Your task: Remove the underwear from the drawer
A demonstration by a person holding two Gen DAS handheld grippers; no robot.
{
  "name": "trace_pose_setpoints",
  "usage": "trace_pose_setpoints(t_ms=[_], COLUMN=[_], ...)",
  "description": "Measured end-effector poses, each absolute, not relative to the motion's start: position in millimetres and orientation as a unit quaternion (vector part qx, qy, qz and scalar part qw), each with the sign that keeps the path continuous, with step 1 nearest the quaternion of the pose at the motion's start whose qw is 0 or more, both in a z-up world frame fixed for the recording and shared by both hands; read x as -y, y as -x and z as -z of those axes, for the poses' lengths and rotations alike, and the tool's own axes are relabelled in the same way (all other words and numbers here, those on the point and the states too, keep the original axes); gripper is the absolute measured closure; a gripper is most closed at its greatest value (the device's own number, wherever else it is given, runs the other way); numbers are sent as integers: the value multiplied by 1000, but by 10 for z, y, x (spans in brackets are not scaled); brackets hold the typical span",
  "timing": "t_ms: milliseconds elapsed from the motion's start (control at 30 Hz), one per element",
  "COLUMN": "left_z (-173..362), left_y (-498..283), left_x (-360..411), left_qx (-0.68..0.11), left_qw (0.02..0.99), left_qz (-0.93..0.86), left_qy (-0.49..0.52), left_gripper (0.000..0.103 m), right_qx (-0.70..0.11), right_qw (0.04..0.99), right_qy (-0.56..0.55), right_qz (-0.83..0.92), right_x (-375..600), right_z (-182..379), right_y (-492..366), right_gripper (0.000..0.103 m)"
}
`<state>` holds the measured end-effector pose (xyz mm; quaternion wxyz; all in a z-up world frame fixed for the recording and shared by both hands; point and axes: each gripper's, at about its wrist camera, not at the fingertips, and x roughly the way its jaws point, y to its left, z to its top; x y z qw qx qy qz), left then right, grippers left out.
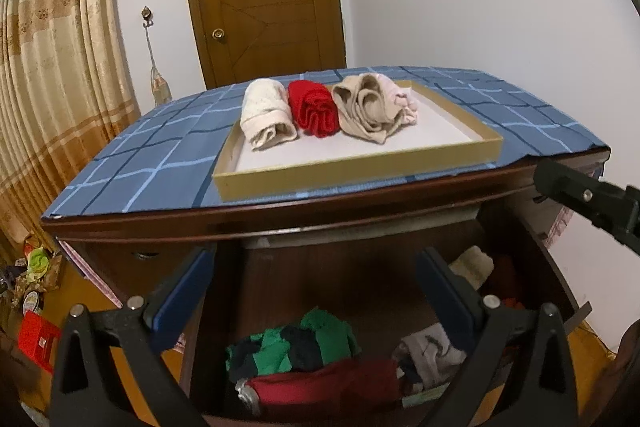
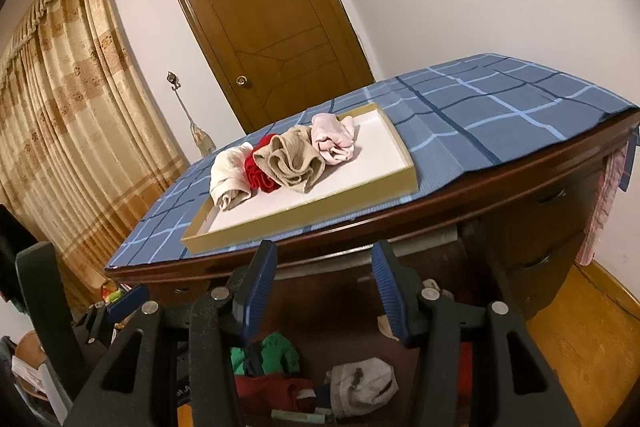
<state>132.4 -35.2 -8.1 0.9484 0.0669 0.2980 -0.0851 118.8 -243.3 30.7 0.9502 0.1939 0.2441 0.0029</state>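
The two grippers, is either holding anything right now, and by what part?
Nothing is held. Left gripper and right gripper are both open and empty.

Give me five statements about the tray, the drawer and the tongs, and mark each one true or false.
1. Four rolled garments lie in the tray. True: cream roll, red roll, beige roll, pink roll.
2. The red roll is at the row's right end. False: it lies between the cream and beige rolls.
3. The left tongs grip a green garment. False: they are open and empty above the green garment.
4. The drawer is open with clothes inside. True.
5. The right tongs are open and empty. True.
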Motion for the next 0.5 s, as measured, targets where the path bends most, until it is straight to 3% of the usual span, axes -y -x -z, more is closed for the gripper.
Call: trace_pose_setpoints(t_ms=[500], left_z=[226], left_y=[-1142], left_x=[244], left_qx=[-307], left_qw=[945], left_qz=[86], left_qy=[-69], left_gripper=[1], right_qx=[-258], right_qw=[947], right_qy=[-192], right_qz=[4], right_x=[2454], right_z=[-136], right_y=[-941], right_gripper=[50])
